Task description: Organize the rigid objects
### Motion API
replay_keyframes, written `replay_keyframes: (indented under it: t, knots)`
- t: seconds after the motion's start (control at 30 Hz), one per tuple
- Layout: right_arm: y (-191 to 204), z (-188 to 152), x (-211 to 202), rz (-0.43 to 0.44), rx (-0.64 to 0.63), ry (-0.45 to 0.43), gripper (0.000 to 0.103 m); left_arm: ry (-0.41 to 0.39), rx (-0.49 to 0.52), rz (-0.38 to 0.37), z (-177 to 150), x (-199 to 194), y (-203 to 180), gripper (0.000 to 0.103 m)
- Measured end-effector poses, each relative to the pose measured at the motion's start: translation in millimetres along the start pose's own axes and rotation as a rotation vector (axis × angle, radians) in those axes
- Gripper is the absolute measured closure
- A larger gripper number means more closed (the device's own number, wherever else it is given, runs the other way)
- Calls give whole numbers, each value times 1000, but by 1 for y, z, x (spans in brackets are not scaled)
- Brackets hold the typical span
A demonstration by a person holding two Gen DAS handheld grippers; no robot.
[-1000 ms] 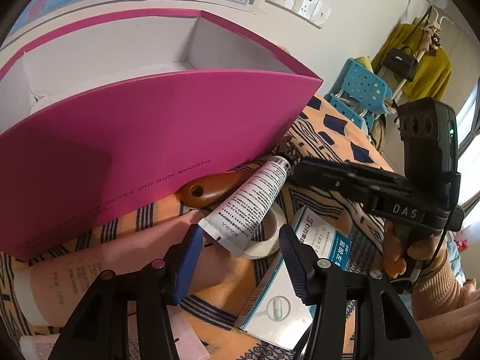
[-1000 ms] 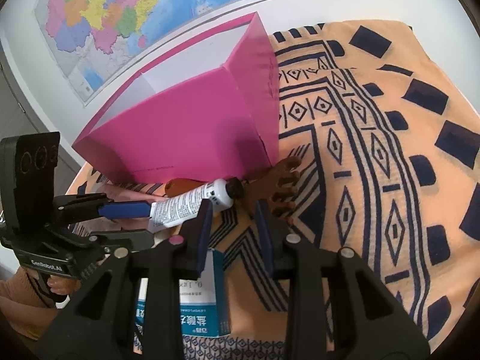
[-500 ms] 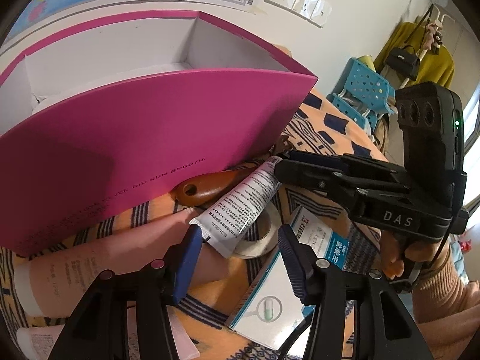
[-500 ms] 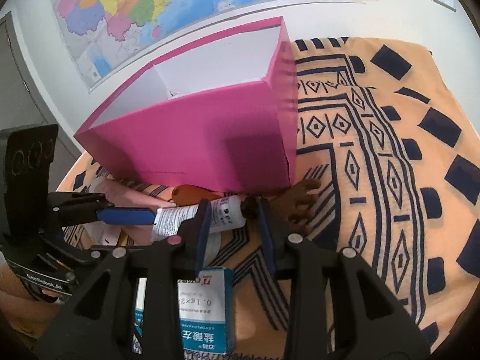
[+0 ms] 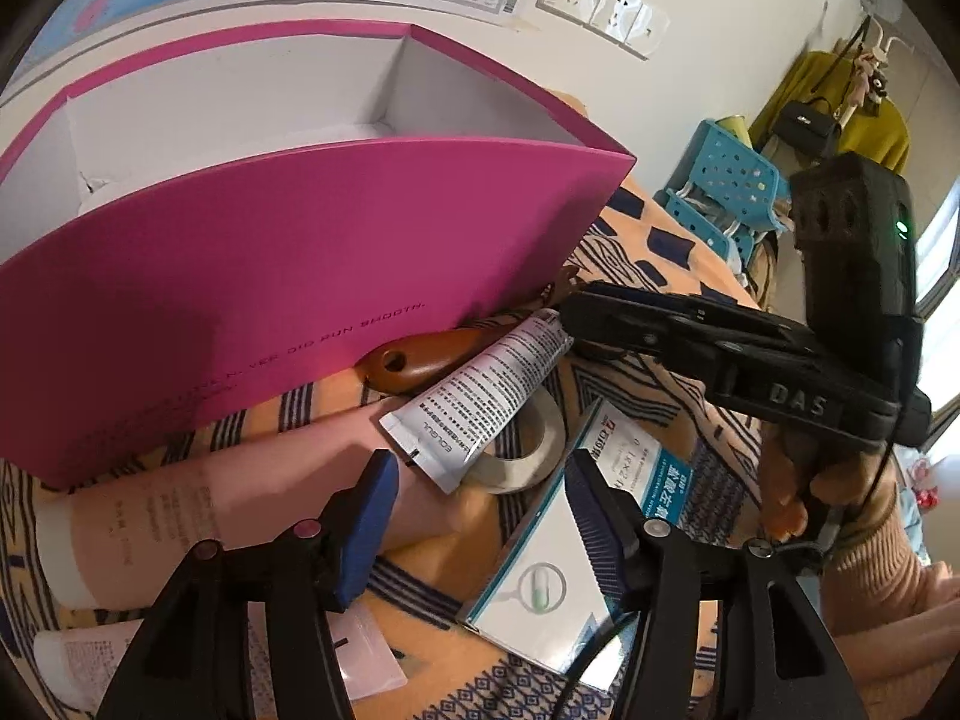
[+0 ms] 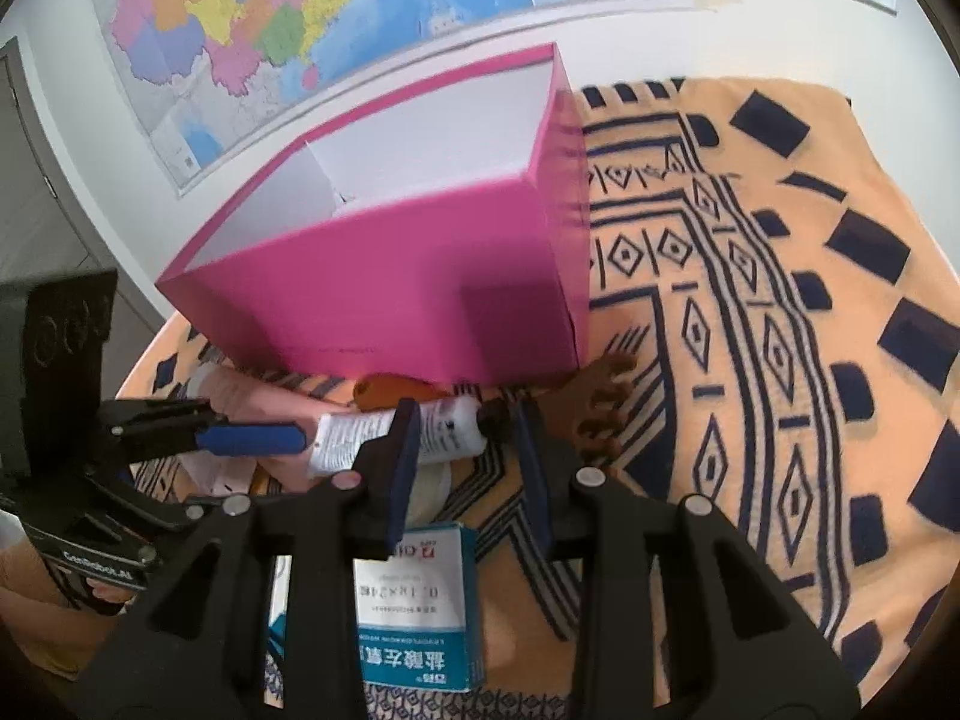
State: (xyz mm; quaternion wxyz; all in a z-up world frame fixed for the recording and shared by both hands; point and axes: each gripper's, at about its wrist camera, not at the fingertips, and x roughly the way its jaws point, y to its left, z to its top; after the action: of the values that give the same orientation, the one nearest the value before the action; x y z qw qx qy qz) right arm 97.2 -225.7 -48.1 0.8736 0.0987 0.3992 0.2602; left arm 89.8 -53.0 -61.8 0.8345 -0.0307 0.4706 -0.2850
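Observation:
A pink open box (image 5: 288, 252) (image 6: 408, 294) stands on the patterned cloth. In front of it lie a white tube (image 5: 480, 396) (image 6: 384, 438), a brown wooden comb (image 5: 420, 354) (image 6: 606, 390), a roll of tape (image 5: 528, 450), a teal-and-white medicine box (image 5: 576, 540) (image 6: 414, 600) and a large pale pink tube (image 5: 210, 516). My left gripper (image 5: 480, 504) is open just short of the white tube's crimped end. My right gripper (image 6: 462, 444) is open with its fingers either side of the tube's cap end; contact cannot be told.
A smaller pale tube (image 5: 240, 654) lies at the lower left of the left wrist view. A map (image 6: 336, 18) and wall sockets (image 5: 606, 6) are on the wall behind the box. A blue chair (image 5: 726, 186) stands beyond the table. Orange cloth (image 6: 810, 330) stretches to the right.
My right gripper has moved forward over the white tube's cap end and opened wider. The white tube has shifted slightly. My left gripper has barely moved.

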Motion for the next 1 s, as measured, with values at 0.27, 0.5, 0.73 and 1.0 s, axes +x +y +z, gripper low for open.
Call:
replay_keyframes:
  t: [0.27, 0.5, 0.73, 1.0]
  knots:
    - [2, 2, 17, 12, -22, 47, 68, 9, -15, -22, 3, 6, 0, 39]
    - [-3, -4, 14, 24, 1, 48, 68, 1, -49, -25, 6, 7, 5, 39]
    - [-4, -5, 14, 36, 17, 48, 68, -16, -53, 0, 11, 8, 4, 39]
    - [-4, -6, 6, 34, 52, 17, 68, -34, -16, 31, 11, 0, -7, 39]
